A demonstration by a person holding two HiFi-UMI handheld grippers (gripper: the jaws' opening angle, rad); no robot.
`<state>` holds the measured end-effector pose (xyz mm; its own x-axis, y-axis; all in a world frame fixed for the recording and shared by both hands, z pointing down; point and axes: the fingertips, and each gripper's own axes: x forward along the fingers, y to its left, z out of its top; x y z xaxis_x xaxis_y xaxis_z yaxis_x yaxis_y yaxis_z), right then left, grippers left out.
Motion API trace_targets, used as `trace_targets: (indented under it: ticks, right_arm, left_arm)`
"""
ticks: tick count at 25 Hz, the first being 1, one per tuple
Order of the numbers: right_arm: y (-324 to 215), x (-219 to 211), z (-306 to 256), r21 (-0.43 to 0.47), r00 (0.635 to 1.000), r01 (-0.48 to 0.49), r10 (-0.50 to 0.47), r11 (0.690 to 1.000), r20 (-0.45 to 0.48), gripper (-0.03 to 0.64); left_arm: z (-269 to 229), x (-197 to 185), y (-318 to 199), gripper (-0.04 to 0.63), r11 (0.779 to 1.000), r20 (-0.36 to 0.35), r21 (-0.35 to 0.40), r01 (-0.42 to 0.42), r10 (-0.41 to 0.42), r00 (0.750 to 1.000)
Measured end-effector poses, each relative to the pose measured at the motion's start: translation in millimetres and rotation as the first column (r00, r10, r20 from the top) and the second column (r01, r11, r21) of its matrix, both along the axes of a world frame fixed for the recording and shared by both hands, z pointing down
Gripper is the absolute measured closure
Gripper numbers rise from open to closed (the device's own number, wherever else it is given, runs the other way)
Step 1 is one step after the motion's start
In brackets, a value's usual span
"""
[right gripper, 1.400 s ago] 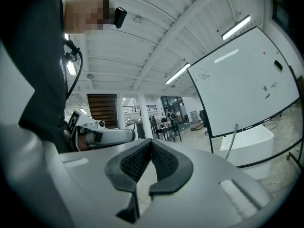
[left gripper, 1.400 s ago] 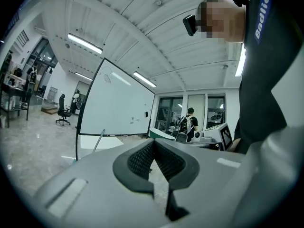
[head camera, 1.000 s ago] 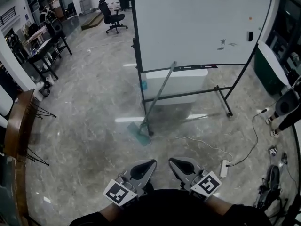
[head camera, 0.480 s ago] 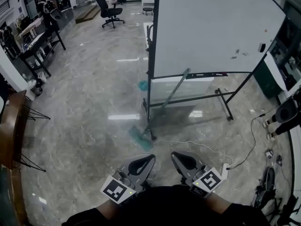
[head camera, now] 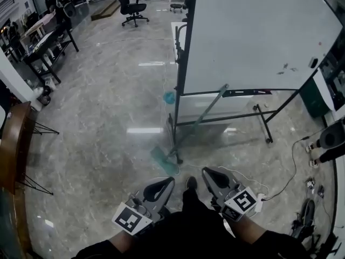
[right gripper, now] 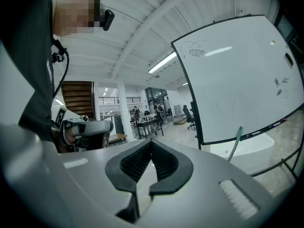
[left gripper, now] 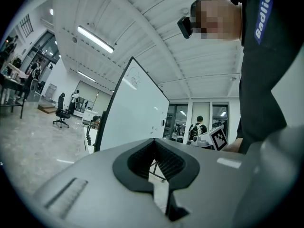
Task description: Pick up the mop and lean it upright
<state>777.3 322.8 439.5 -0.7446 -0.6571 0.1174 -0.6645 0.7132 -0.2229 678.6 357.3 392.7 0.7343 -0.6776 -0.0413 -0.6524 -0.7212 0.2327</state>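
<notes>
The mop has a teal handle (head camera: pixel 202 115) that leans against the whiteboard's tray, and its flat teal head (head camera: pixel 163 161) rests on the floor by the stand's leg. The right gripper view shows the handle's upper part (right gripper: pixel 235 144) against the board. My left gripper (head camera: pixel 163 184) and right gripper (head camera: pixel 212 176) are held low in front of my body, a short way from the mop head. Both are shut with nothing between the jaws, as the left gripper (left gripper: pixel 153 140) and right gripper (right gripper: pixel 152 142) close-ups show.
A large whiteboard (head camera: pixel 259 31) on a black rolling stand (head camera: pixel 264 125) stands ahead, with a white cabinet (head camera: pixel 188 111) behind it. A white cable (head camera: pixel 242 172) runs across the floor to the right. Desks (head camera: pixel 43 42) and an office chair (head camera: pixel 131 7) stand far left.
The view has shifted toward the whiteboard, which sits further right and larger. The mop still leans in the same place. Both grippers stay shut, and my foot now shows between them.
</notes>
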Motion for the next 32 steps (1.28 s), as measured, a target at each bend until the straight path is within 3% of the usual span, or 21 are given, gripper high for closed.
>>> trace_targets:
  ticks: [6,15,20,22,26,32]
  right_arm:
    - [-82,23,22,-0.040,0.998,0.015,-0.013,0.999,0.054,0.612]
    - [-205,69,71,-0.095,0.998,0.062,-0.059,0.994,0.036,0.611]
    - [-267,101,120,-0.180,1.000,0.008,-0.010,0.984,-0.013,0.608]
    - [-289,113,142,-0.216,0.999,-0.023,0.016,0.976,-0.034,0.553]
    - [-332,134,189,-0.291,0.993,-0.105,0.086,0.951,-0.077,0.515]
    - [-385,159,268,-0.418,0.975,-0.212,0.162,0.884,-0.151,0.450]
  left_arm:
    - [-3,5,-60,0.577,0.997,0.053,-0.001,0.076,-0.075,0.996]
    - [-4,42,-148,0.577,0.984,0.094,-0.005,0.178,-0.176,0.980]
    - [1,56,-172,0.577,0.981,0.122,-0.015,0.194,-0.190,0.974]
    - [1,55,-179,0.577,0.980,0.129,-0.015,0.200,-0.197,0.972]
    - [0,52,-190,0.577,0.975,0.142,-0.022,0.219,-0.214,0.966]
    - [4,53,-190,0.577,0.974,0.161,-0.035,0.223,-0.215,0.963]
